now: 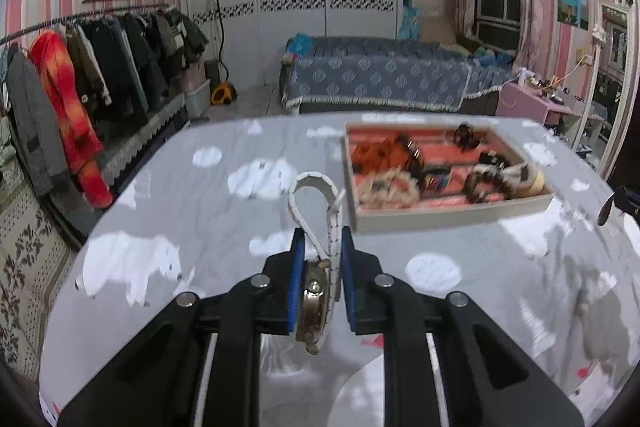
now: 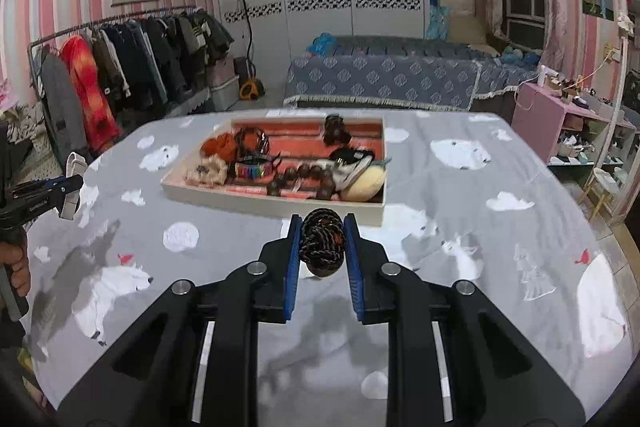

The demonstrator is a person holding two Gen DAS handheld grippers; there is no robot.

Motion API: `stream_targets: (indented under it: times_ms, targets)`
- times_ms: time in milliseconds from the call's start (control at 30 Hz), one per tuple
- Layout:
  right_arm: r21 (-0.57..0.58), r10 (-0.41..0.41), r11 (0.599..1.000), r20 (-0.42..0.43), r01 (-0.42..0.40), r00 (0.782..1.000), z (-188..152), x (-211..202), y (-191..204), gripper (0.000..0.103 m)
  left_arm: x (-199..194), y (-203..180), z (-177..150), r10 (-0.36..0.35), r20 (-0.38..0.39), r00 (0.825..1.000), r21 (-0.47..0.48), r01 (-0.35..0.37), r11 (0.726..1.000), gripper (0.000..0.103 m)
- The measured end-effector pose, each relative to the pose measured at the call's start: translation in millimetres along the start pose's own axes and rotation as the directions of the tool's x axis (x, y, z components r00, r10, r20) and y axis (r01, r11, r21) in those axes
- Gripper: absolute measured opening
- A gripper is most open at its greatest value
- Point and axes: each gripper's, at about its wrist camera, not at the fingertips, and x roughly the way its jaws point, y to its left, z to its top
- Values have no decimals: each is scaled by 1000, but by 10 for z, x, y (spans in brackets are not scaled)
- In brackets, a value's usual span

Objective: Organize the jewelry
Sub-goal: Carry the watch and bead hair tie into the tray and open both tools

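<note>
My left gripper is shut on a wristwatch with a gold case and a white link band that loops up ahead of the pads. It hangs above the grey tablecloth, short of the tray. The tray has a white rim and a pink lining and holds several hair ties, bracelets and clips. My right gripper is shut on a dark braided hair tie, just in front of the tray's near rim. At the right wrist view's left edge the left gripper shows with the watch band.
A grey tablecloth printed with white polar bears covers the table. A hand grips the left tool's handle. Beyond the table are a clothes rack, a bed and a pink side table.
</note>
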Motion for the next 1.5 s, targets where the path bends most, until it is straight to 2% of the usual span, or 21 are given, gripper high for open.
stream_targets:
  times_ms: [200, 400, 600, 733, 900, 1033, 1200, 1333, 1500]
  targets:
    - [-12, -28, 1000, 63, 28, 998, 280, -236, -35, 21, -172, -231, 429, -23, 78, 997, 23, 21, 999, 18]
    - [-43, -59, 997, 150, 66, 987, 710, -494, -20, 21, -291, -456, 823, -69, 146, 987, 36, 64, 997, 18]
    - [-59, -60, 996, 207, 73, 977, 1118, -559, -27, 22, -243, -675, 1143, -94, 186, 978, 83, 80, 993, 18]
    - [-48, -37, 998, 247, 51, 968, 1313, -508, -33, 21, -128, -725, 1308, -103, 207, 973, 77, 88, 993, 18]
    - [-13, -1, 1000, 263, 4, 965, 1559, -250, -86, 22, 89, -721, 1496, -119, 216, 969, 62, 108, 992, 18]
    - [-45, -1, 999, 256, 14, 967, 1728, 30, -29, 22, 333, -762, 1597, -121, 217, 969, 71, 108, 992, 18]
    - [-79, -9, 997, 231, 28, 973, 1825, 479, 22, 22, 646, -725, 1610, -135, 195, 971, 31, 132, 991, 18]
    - [-84, -2, 996, 208, 20, 978, 1830, 776, -1, 22, 842, -742, 1566, -138, 172, 975, 36, 134, 990, 18]
    - [-81, 2, 997, 130, 8, 991, 1695, 1160, -43, 22, 1076, -823, 1464, -145, 125, 981, 38, 141, 989, 18]
